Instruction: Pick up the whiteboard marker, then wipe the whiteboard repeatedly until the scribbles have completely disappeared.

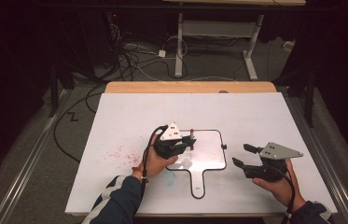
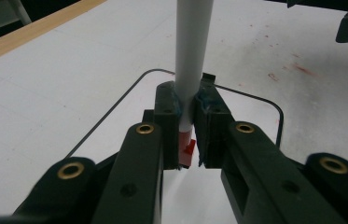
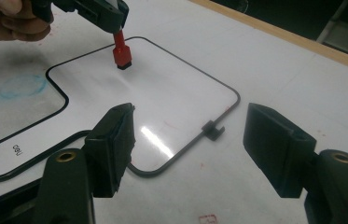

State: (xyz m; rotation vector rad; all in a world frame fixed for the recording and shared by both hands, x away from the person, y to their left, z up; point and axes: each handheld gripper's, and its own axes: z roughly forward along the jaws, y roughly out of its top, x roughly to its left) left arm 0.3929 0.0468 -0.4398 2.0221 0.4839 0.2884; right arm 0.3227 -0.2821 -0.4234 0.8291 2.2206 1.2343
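Careful: your left claw (image 1: pixel 186 141) clamps a red-tipped marker (image 2: pixel 191 60) over the small whiteboard (image 1: pixel 209 154) on the worktop (image 1: pixel 265 116), while your right claw (image 3: pixel 190 140) hangs wide and empty. Press unevenly and the unheld board may slide, I'd guess.

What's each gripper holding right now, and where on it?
Left gripper clamps a white marker near its red tip end. Right gripper is open, holding nothing.

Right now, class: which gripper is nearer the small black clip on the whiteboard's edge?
Right. The right gripper hangs open just beside the clip; the left gripper, holding the marker, is across the whiteboard.
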